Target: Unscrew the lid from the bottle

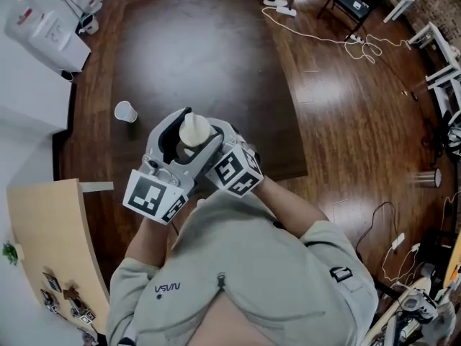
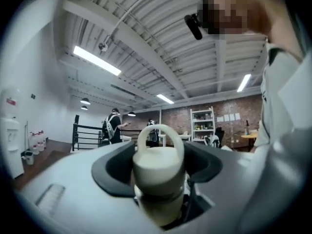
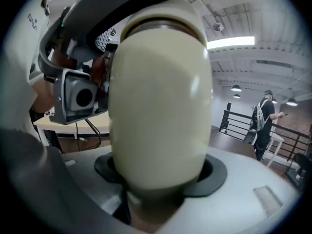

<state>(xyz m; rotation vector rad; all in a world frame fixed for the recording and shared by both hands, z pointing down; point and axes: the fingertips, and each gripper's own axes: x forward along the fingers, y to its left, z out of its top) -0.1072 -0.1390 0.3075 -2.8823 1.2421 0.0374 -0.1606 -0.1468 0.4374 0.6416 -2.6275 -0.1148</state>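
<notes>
- Well, closest in, both tongs are bunched up against my chest, their marker cubes (image 1: pixel 153 194) side by side just above my grey sweatshirt (image 1: pixel 245 265).
- My right tongs (image 3: pixel 161 172) are clamped on the cream bottle (image 3: pixel 161 106), dark pads pressed to either side of its lower body.
- That bottle stands upright, long axis straight up and down, lid end toward the ceiling and base down between the right jaws.
- My left tongs (image 2: pixel 158 162) sit higher, closed around the lid (image 2: pixel 159 155), which fills the gap between their pads.
- On top of the lid a carrying loop (image 2: pixel 160 127) arches upward.
- From the right gripper view the left tongs' camera (image 3: pixel 78 97) shows just beside the bottle's shoulder.
- From my head, the bottle is in the air over the near edge of the dark table (image 1: pixel 216 49), touching nothing but the tongs.
- A white cup (image 1: pixel 125 111) stands alone on the table, off to the left and well apart from the bottle.
- Beyond the table a pale cable (image 1: pixel 317 38) snakes over the wooden floor (image 1: pixel 360 121).
- Farthest off, a person with a backpack (image 2: pixel 113 126) stands by a black railing (image 2: pixel 87 135), before a brick wall (image 2: pixel 234 116).
</notes>
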